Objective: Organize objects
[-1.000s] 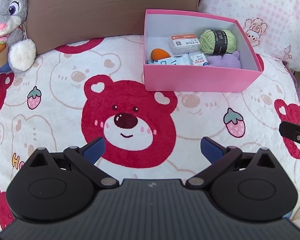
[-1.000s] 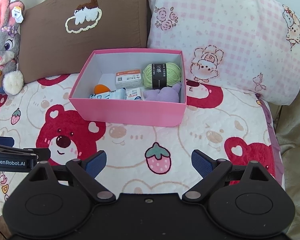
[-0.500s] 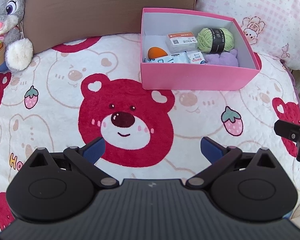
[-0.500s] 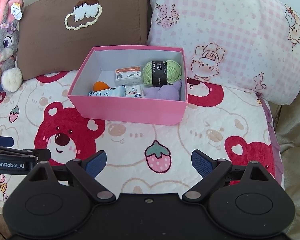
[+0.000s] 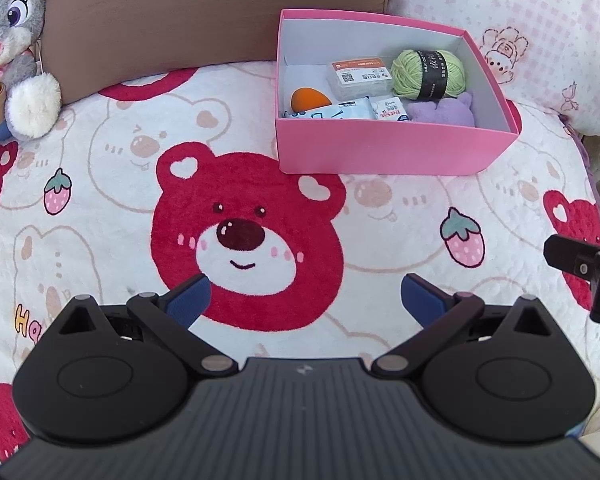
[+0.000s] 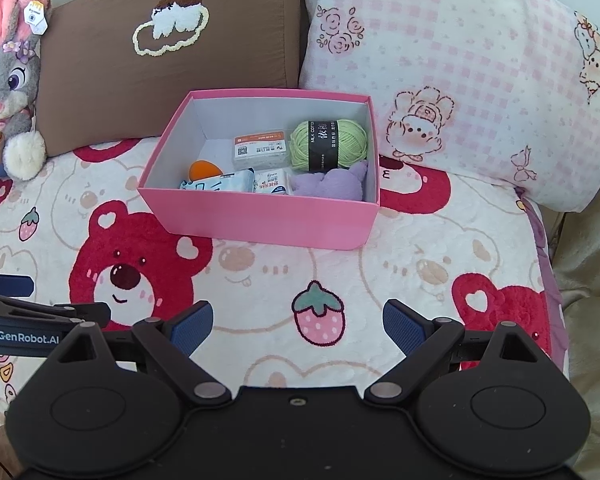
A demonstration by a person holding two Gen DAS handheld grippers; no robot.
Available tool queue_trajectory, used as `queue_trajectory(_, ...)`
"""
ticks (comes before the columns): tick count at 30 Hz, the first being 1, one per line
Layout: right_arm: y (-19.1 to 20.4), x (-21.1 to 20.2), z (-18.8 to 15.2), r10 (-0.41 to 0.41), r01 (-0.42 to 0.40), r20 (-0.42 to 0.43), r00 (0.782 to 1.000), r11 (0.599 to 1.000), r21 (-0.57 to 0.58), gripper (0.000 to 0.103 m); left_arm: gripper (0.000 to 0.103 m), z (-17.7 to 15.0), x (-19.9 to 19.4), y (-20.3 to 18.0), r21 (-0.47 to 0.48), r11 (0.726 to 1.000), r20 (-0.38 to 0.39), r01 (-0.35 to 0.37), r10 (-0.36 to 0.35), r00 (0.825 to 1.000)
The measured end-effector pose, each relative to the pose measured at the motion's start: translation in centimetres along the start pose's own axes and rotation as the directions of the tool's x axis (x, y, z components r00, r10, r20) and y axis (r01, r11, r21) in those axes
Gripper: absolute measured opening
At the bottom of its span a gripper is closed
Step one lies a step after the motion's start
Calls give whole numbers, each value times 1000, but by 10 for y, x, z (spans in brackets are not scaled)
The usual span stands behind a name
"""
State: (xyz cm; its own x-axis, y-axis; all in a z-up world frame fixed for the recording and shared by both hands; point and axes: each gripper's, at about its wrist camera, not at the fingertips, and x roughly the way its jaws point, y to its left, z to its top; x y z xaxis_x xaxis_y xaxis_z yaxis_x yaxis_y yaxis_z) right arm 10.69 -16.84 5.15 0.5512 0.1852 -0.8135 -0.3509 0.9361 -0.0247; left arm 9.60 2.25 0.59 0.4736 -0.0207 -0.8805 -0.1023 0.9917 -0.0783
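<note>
Both tools empty, jaws spread wide. The left gripper [image 5: 304, 294] hovers over the red bear face on the blanket [image 5: 100, 208]; the right gripper [image 6: 298, 322] hovers over a strawberry print, nothing between its pads.

Key relation — the pink box [image 6: 260, 220] lies ahead of both tools, on the far part of the bed. From my left wrist view it sits ahead and to the right; from my right wrist view it is nearly dead ahead, only slightly left of centre. I judge the right gripper the better aligned arm for a straight reach. The box's long axis runs across my line of approach, its near wall facing me, so any entry must come over that wall from above.

Contents, 5 items seen: green yarn ball [image 6: 329, 145] at the far right, purple plush [image 6: 332, 184] in front of it and touching the near wall, a labelled clear case [image 6: 261, 153] mid-box, an orange egg-shaped piece [image 6: 206, 169] at the left, 2 flat white packets [image 6: 236, 182] along the near wall. No loose item shows on the blanket, so the sorting is probably finished — though the fisheye edges are poor.

Surface: soft quilted blanket, likely to give under load. Room: brown pillow [image 6: 160, 60] and pink checked pillow [image 6: 460, 60] close behind the box, grey rabbit toy [image 6: 8, 84] at the far left.
</note>
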Motion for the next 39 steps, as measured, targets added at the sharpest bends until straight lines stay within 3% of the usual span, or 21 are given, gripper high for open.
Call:
queue_trajectory(10, 1, -1, 0, -3, 3, 0, 1000, 1000, 2, 94, 103, 1, -3, 5, 3, 1000, -8, 22, -22, 1000)
queue_trajectory(17, 0, -1, -1, -1, 1, -3, 1000, 1000, -3, 94, 103, 2, -6, 3, 18, 1000, -2, 11, -11, 1000)
queue_trajectory(22, -2, 0, -1, -4, 4, -9, 1000, 1000, -7, 94, 103, 2, -2, 2, 36, 999, -5, -40, 40, 999)
queue_trajectory(39, 1, 2, -3, -9, 8, -8, 1000, 1000, -19, 94, 103, 2, -5, -1, 57, 997, 13, -50, 49, 999)
